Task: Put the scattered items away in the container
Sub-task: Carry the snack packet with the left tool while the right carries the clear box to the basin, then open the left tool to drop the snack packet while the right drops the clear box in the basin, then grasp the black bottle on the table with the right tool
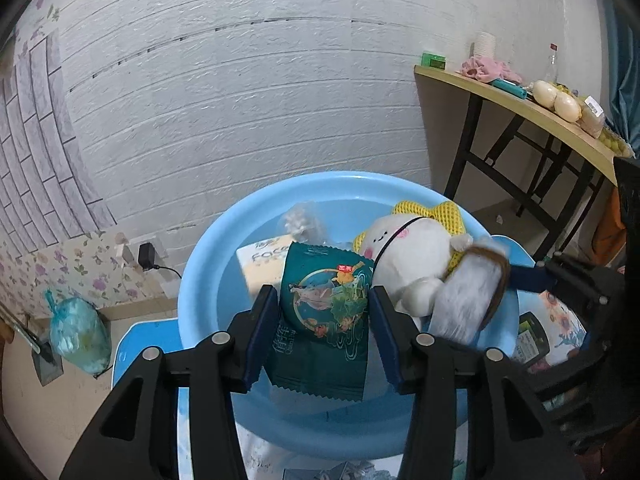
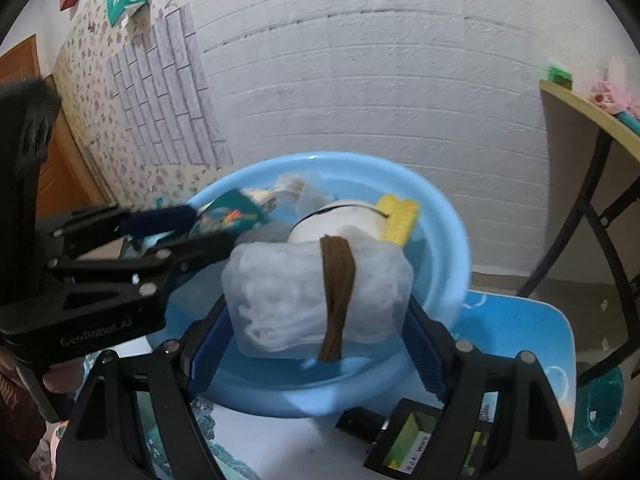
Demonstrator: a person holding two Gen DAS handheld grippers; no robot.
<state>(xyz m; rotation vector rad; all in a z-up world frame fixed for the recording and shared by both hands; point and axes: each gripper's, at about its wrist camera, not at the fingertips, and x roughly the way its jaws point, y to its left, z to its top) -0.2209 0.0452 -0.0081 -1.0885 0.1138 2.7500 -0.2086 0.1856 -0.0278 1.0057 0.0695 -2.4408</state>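
A light blue basin [image 1: 200,264] sits on a small printed table. Inside lie a white plush toy [image 1: 408,252] with yellow mesh, a cream box [image 1: 260,260] and a clear bag. My left gripper [image 1: 324,312] is shut on a dark green snack packet [image 1: 324,304], held over the basin. My right gripper [image 2: 320,332] is shut on a clear bag of white noodles with a brown band [image 2: 316,304], held over the basin's [image 2: 440,216] near side. The left gripper also shows in the right wrist view [image 2: 208,224], still gripping the packet [image 2: 232,212].
A black and green box [image 2: 412,436] lies on the table in front of the basin. A wooden side table [image 1: 520,108] with clutter stands at the right. A tied green bag [image 1: 78,332] sits on the floor at the left. A white brick wall is behind.
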